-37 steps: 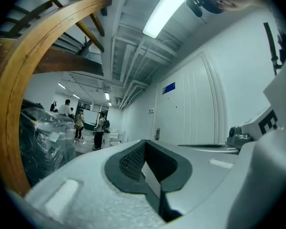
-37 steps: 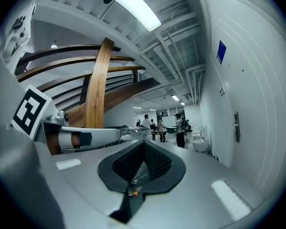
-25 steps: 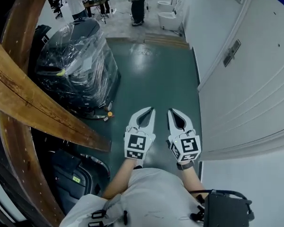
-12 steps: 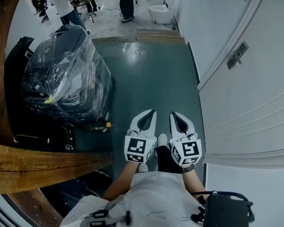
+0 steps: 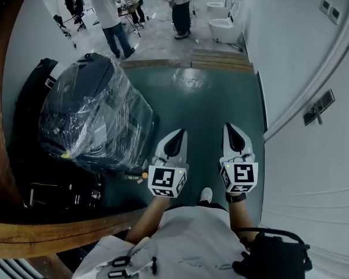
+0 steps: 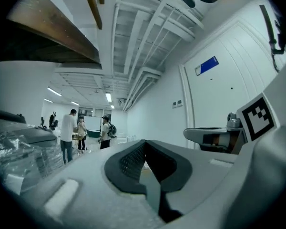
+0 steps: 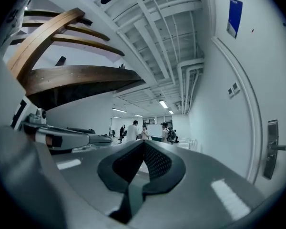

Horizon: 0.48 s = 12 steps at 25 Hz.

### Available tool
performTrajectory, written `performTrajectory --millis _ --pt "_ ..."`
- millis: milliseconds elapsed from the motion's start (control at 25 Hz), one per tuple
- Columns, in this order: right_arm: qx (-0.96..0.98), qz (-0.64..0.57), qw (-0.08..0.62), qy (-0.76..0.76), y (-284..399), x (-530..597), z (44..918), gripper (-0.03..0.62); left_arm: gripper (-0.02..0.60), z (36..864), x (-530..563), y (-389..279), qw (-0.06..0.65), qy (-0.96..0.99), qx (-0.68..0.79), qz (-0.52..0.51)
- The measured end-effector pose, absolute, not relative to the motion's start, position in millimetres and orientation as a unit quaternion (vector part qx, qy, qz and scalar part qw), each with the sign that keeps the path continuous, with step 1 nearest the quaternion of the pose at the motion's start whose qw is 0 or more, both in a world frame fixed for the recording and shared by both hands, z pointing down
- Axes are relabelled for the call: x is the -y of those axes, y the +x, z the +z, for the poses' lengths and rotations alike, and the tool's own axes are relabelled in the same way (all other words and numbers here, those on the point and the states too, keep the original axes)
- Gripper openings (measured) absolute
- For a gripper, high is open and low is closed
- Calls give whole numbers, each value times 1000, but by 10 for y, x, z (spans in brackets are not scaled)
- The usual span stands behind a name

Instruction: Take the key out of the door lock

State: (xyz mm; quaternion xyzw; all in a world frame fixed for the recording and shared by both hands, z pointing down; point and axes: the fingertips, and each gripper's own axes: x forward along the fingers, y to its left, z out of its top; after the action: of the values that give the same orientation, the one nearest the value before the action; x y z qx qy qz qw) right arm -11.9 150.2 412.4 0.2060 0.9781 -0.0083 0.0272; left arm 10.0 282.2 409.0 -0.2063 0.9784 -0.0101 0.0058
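Going left to right: the dark machine bundled in clear plastic wrap (image 5: 90, 118) sits at about 10 o'clock from the left gripper (image 5: 182, 132), whose white jaws are pressed together with nothing between them. Just beside it, the right gripper (image 5: 228, 126) is the same deal, tips touching and empty. Both hang over the dark green floor (image 5: 215, 97).

The bit that matters is off at 2 o'clock from the right gripper: a silver metal lock plate with lever handle (image 5: 317, 106) on the white panelled door (image 5: 331, 173). The key should be there, but it's too small to make out.

Best guess on handling: a key is light, stiff, thin metal and a bit slick. So the person probably wants to pinch its flat head squarely with the pad tips and pull straight out of the keyhole, no levering sideways.
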Motion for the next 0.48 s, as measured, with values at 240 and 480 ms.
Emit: performTrajectory --millis 240,480 --pt "-966 -19 -61 251 -902 -1724 4577 5 2 4195 -2816 -711 -20 -208 -977 -26" --pt "-966 -20 -60 251 -1787 -1846 4685 5 0 4475 -2754 -1705 -41 -223 -974 -18"
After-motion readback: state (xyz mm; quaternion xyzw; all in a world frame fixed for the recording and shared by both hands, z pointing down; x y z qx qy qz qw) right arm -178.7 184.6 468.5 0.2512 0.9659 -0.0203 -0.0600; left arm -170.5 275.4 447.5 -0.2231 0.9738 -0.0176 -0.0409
